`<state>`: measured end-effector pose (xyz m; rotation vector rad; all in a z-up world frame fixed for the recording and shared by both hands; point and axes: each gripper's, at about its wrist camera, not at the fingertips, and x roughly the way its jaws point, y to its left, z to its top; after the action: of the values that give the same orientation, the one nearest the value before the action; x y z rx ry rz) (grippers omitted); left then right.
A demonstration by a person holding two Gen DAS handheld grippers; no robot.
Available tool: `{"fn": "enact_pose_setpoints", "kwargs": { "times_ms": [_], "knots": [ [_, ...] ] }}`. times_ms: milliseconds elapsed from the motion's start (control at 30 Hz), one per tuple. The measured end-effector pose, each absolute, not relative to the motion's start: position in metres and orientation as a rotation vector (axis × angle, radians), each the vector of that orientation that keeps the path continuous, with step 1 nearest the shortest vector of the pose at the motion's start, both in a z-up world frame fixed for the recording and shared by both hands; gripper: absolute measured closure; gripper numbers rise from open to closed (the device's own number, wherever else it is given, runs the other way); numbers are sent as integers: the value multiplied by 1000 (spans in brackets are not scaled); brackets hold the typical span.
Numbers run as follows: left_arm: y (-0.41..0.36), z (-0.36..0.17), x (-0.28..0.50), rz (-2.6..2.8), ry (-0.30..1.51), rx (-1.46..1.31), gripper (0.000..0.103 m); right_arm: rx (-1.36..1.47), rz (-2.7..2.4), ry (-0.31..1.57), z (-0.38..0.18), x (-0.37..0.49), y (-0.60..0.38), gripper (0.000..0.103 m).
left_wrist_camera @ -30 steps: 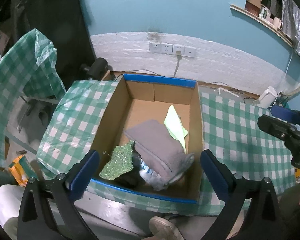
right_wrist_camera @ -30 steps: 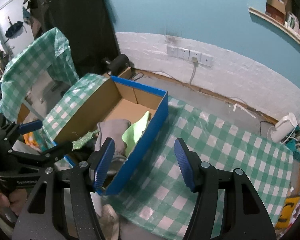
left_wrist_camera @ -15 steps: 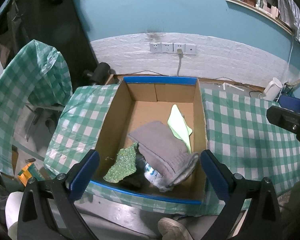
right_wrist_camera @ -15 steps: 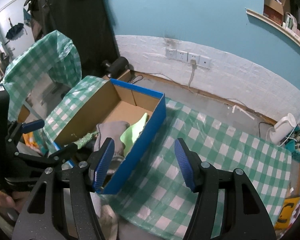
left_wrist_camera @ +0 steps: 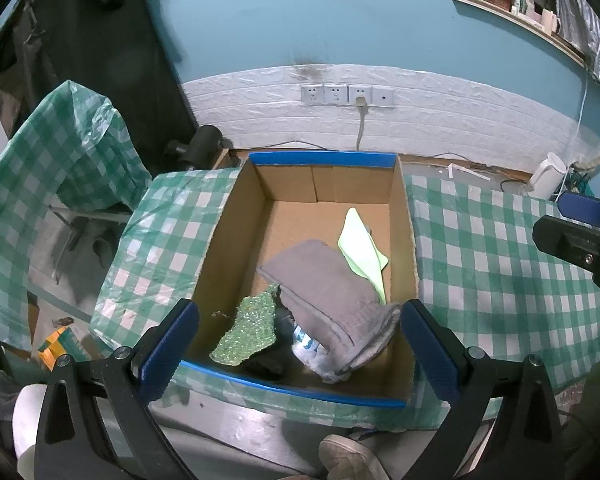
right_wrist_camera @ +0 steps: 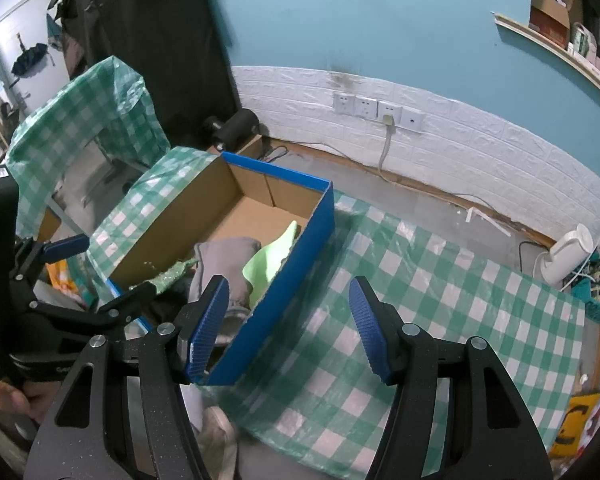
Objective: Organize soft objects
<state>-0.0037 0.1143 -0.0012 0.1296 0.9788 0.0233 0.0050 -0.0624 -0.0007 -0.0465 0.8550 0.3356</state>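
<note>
I see a blue-edged cardboard box (left_wrist_camera: pixel 324 240) on the checked counter (left_wrist_camera: pixel 492 264). In it lie a grey towel (left_wrist_camera: pixel 328 292), a lime cloth (left_wrist_camera: pixel 362 248) at its two o'clock and a glittery green piece (left_wrist_camera: pixel 252 328) at its eight o'clock. Sorting looks nearly finished. My left gripper (left_wrist_camera: pixel 296 344) and right gripper (right_wrist_camera: pixel 288 320) hover with jaws wide apart, holding and touching nothing.

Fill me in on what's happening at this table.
A person holds a gripper in each hand over a table with a checked cloth. Both the left gripper and the right gripper are open and empty. The cardboard box already holds a grey cloth, a light green cloth and a sparkly green piece.
</note>
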Motion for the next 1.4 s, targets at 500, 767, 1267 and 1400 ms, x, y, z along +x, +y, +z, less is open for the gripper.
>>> {"fn": "enact_pose_setpoints", "kwargs": {
  "times_ms": [500,767,1267,1400],
  "knots": [
    [119,0,-2,16,988,118,2,-48,334,855,-2,5,-60,41],
    [120,1,-1,19,987,129,2,-47,333,855,-2,5,-59,41],
    [118,2,0,22,983,137,2,-46,333,856,-2,5,-60,41],
    [117,2,1,23,982,141,2,-45,333,853,-2,5,-60,41]
  ]
}}
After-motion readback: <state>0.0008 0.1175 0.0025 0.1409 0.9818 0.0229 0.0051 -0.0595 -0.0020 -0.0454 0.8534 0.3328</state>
